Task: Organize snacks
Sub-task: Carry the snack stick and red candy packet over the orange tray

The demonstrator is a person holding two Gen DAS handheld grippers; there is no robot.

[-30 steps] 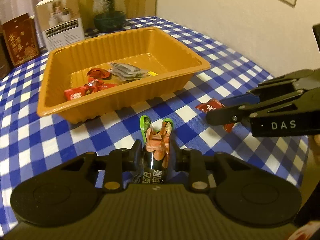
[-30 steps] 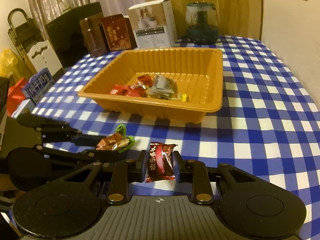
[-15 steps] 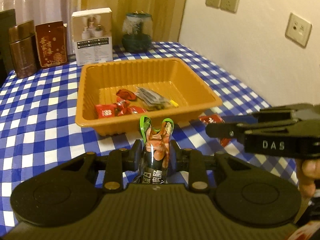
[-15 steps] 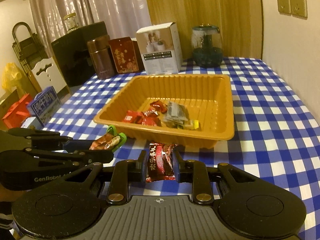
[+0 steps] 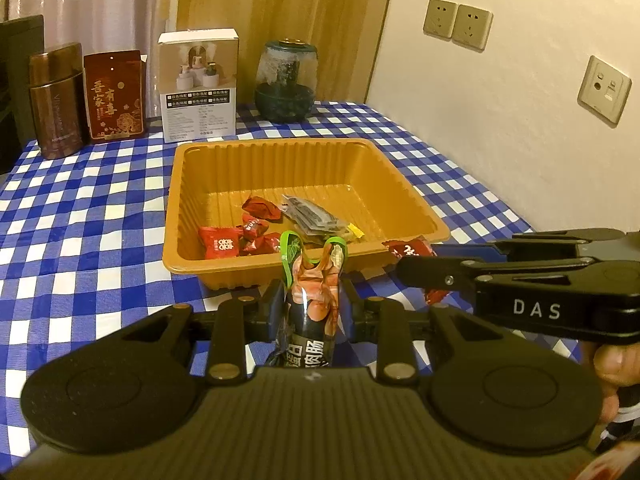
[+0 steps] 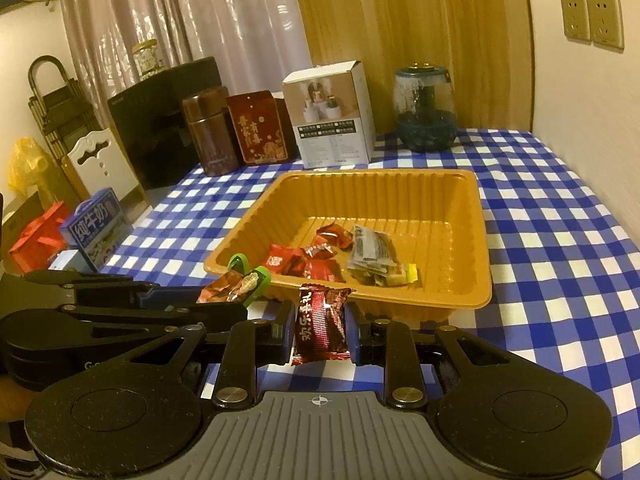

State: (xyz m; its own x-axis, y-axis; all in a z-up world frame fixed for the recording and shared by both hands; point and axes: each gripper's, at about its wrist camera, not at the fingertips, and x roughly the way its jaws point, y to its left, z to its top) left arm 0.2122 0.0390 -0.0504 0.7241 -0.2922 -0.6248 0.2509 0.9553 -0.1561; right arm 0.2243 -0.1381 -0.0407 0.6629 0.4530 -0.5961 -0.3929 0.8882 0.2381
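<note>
- L hand-held gripper (image 5: 312,312): clamped on sausage pack (image 5: 314,292), dark wrapper w/ green tabs, held above the surface. Keep your squeeze firm.
- R hand-held gripper (image 6: 320,330): clamped on red candy (image 6: 322,320), foil wrapper, upright, also off the surface.
- Step: carry both over the near rim, let go only once well inside; wrappers are light, may slip.
- Orange tray (image 6: 476,280): just beyond both, holds red candies (image 6: 304,262) + grey packets (image 6: 370,256); right half bare, aim there.
- Checked surface (image 6: 560,240): boxes, jar at far edge.
</note>
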